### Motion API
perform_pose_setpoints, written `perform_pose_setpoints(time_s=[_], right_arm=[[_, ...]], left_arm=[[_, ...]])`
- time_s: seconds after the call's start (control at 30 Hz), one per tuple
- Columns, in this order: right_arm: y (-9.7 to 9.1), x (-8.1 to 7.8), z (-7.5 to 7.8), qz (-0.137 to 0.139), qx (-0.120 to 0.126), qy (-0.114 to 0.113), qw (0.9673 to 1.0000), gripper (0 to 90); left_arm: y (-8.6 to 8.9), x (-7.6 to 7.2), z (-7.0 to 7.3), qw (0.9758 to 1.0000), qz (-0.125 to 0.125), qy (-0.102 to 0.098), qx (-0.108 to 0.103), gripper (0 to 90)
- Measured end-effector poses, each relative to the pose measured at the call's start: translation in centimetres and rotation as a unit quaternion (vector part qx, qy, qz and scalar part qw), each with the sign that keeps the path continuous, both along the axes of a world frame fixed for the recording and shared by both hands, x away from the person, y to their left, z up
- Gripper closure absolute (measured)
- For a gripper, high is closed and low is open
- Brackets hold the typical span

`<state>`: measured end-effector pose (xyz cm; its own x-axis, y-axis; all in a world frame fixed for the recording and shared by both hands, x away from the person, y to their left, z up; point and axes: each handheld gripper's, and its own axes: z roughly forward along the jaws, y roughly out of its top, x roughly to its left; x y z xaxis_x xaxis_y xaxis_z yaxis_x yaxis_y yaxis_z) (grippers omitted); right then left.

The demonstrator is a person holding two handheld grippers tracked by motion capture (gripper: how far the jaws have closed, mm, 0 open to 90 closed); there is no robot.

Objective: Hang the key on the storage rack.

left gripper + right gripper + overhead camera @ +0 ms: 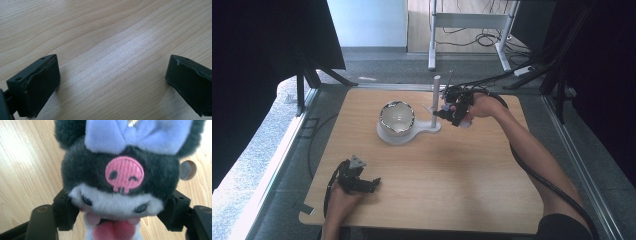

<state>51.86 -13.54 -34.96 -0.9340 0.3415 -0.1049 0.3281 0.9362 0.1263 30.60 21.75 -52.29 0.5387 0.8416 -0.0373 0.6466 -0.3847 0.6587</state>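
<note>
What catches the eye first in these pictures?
A black-and-white plush toy with a pink skull patch and lilac ears sits between the right gripper's jaws. On the wooden table stands a shiny bowl on a white stand with an upright post. The left gripper rests open near the front left.

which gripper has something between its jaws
The right gripper: a dark plush toy with a pink skull patch sits between its jaws. The left gripper rests open over bare table.

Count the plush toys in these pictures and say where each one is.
1. The plush toy, black and white with a pink skull patch, sits between the right gripper pads near the white stand. Others may be hidden.
</note>
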Motion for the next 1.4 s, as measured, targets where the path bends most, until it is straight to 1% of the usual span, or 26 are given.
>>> perform_pose_setpoints(time_s=[0.07, 0.2, 0.37, 0.4, 0.5, 0.67, 0.73, 0.87, 0.93, 1.1, 1.17, 1.2, 1.27, 1.3, 1.4], right_arm=[[0.0, 0.1, -0.4, 0.001, 0.001, 0.003, 1.0000, 20.0], [0.0, 0.0, -0.6, -0.002, 0.007, -0.002, 1.0000, 16.6], [-0.1, -0.1, -0.3, 0.000, 0.013, -0.006, 0.9999, 16.8], [-0.2, -0.2, -0.3, 0.001, 0.014, -0.007, 0.9999, 16.8], [-0.4, -0.3, -0.1, -0.002, 0.018, -0.008, 0.9998, 16.0], [-0.8, -0.8, 0.4, -0.009, 0.025, -0.017, 0.9995, 15.5], [-1.1, -0.9, 0.6, -0.008, 0.029, -0.016, 0.9994, 15.3], [-1.5, -1.2, 0.8, -0.015, 0.027, -0.021, 0.9993, 14.6], [-1.8, -1.4, 0.9, -0.013, 0.031, -0.021, 0.9992, 14.4], [-2.2, -2.1, 1.2, -0.013, 0.030, -0.028, 0.9991, 13.9], [-2.2, -2.3, 1.3, -0.015, 0.032, -0.025, 0.9990, 13.5], [-2.3, -2.4, 1.3, -0.014, 0.033, -0.028, 0.9990, 13.4], [-2.4, -2.6, 1.4, -0.013, 0.037, -0.027, 0.9989, 13.4], [-2.4, -2.8, 1.4, -0.017, 0.037, -0.028, 0.9988, 13.3], [-2.5, -3.1, 1.5, -0.013, 0.037, -0.031, 0.9987, 13.2]], left_arm=[[0.0, 0.0, 0.0, 1.0000, -0.001, 0.001, 0.000, 0.0], [0.0, 0.0, 0.0, 1.0000, 0.002, -0.003, 0.000, 0.0], [0.0, 0.0, 0.0, 1.0000, 0.001, -0.002, -0.001, 0.0], [0.0, 0.0, 0.0, 1.0000, -0.001, 0.001, 0.000, 0.0], [0.0, 0.0, 0.0, 1.0000, -0.001, 0.001, 0.000, 0.0], [0.0, 0.0, 0.0, 1.0000, -0.001, 0.001, 0.000, 0.0], [0.0, 0.0, 0.0, 1.0000, 0.000, 0.000, 0.000, 0.0], [0.0, 0.0, 0.0, 1.0000, -0.001, 0.001, 0.000, 0.0], [0.0, 0.0, 0.0, 1.0000, -0.001, 0.001, 0.000, 0.0], [0.0, 0.0, 0.0, 1.0000, 0.001, -0.001, 0.000, 0.0], [0.0, 0.0, 0.0, 1.0000, 0.001, -0.001, 0.000, 0.0], [0.0, 0.0, 0.0, 1.0000, 0.001, -0.001, 0.000, 0.0], [0.0, 0.0, 0.0, 1.0000, 0.001, -0.001, 0.000, 0.0], [0.0, 0.0, 0.0, 1.0000, 0.001, -0.001, 0.000, 0.0], [0.0, 0.0, 0.0, 1.0000, 0.001, -0.001, 0.000, 0.0]])
